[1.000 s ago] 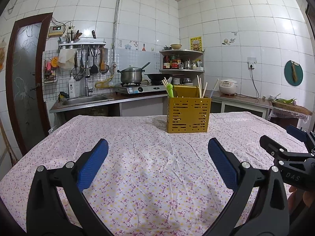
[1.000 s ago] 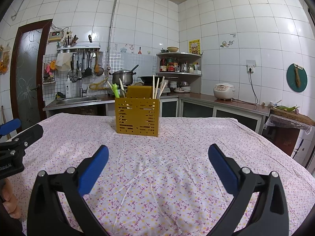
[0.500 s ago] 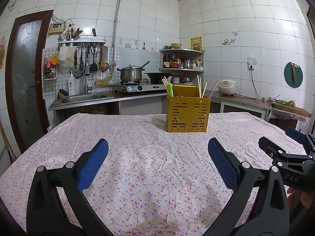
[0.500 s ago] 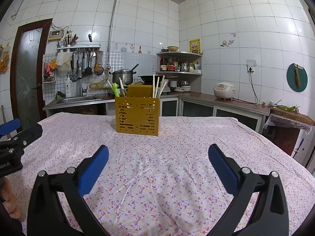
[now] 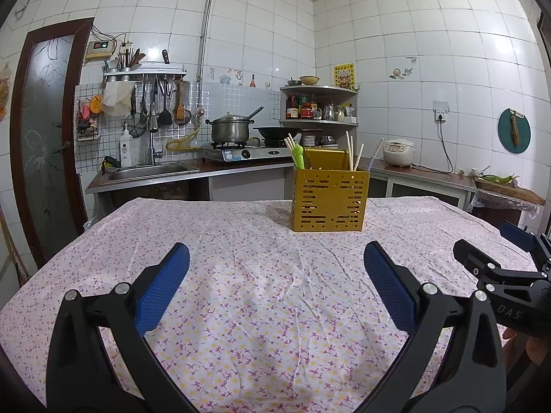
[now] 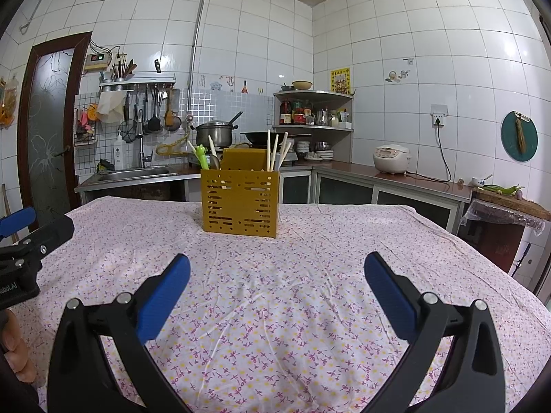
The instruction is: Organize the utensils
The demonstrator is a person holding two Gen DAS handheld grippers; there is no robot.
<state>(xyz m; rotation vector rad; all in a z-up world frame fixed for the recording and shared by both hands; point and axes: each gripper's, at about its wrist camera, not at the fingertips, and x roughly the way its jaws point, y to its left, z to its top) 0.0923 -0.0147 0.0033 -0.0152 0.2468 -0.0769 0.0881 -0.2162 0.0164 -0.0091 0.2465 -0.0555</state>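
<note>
Hovering above the pink floral tablecloth (image 5: 261,275), both tongs are being held wide open with nothing gripped: left gripper (image 5: 275,268) at lower centre of its view, right gripper (image 6: 277,275) likewise in its own view.

The yellow perforated plastic utensil caddy (image 5: 330,199) is being seen upright at centre-right of the left view, centre-left of the right view (image 6: 241,201), well apart from both grippers.

Pale wooden chopsticks (image 6: 272,155) and a green plastic-handled utensil (image 5: 298,157) are being seen standing in it, tops poking above the rim. No loose utensils are being seen on the cloth, so the task is probably near its end or not yet begun.

Handling, as a judgement: chopsticks are light, stiff, thin and prone to slipping or rolling; they are best pinched at the upper shaft, across the width. The caddy is light and may tip if nudged.
</note>
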